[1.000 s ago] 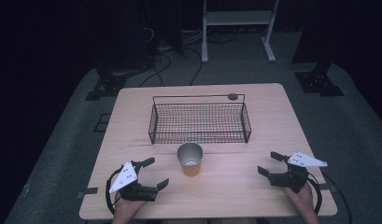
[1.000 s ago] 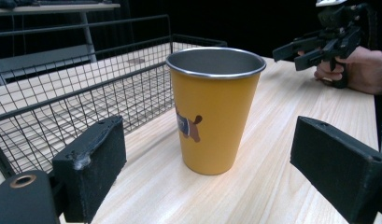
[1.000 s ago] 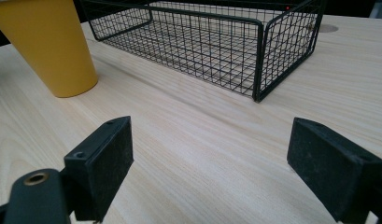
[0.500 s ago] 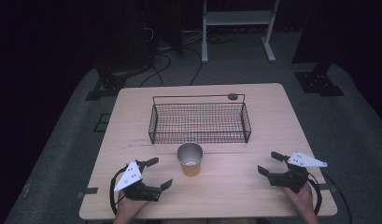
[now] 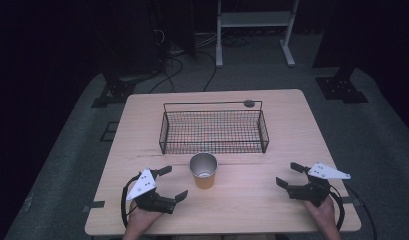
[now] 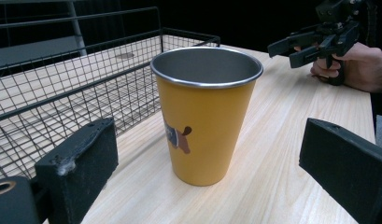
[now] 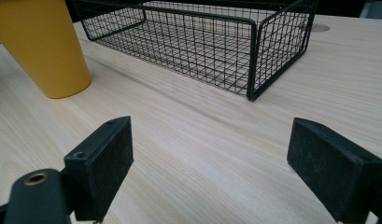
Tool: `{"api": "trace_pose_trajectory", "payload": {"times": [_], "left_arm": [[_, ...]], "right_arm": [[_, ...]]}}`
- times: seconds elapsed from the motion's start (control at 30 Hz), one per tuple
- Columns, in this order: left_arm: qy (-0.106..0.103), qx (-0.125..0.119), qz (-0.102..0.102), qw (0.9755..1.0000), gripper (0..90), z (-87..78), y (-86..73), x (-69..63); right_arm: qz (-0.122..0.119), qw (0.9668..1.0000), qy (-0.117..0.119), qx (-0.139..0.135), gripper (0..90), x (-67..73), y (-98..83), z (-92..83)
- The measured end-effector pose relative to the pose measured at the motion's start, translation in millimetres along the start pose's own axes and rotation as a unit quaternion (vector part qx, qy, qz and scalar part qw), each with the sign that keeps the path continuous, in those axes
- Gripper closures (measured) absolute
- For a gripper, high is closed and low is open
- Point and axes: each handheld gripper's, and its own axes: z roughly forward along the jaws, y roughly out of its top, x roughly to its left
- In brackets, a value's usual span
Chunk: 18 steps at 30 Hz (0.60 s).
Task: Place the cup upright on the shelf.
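The left claw point(image 5: 171, 183) has edged closer — spread wide, the yellow cup point(image 5: 203, 170) just beyond its jaws.

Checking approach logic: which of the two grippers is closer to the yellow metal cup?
The left gripper: its open jaws face the yellow metal cup close by. The right gripper rests well off toward the table's right edge.

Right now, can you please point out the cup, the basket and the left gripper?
cup point(image 6: 205, 116), left gripper view, on its yellow side wall.
basket point(image 5: 214, 148), high view, on its near wire wall.
left gripper point(image 5: 174, 184), high view, midway between its fingertips.
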Motion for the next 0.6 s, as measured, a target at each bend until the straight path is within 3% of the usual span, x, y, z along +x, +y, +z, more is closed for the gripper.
{"api": "trace_pose_trajectory", "payload": {"times": [0.6], "left_arm": [[-0.009,0.017,-0.003,0.9998,3.1,18.8,4.7,5.8]], "right_arm": [[0.006,1.0,0.0,-0.003,13.4,-0.8,-0.3,-0.9]]}}
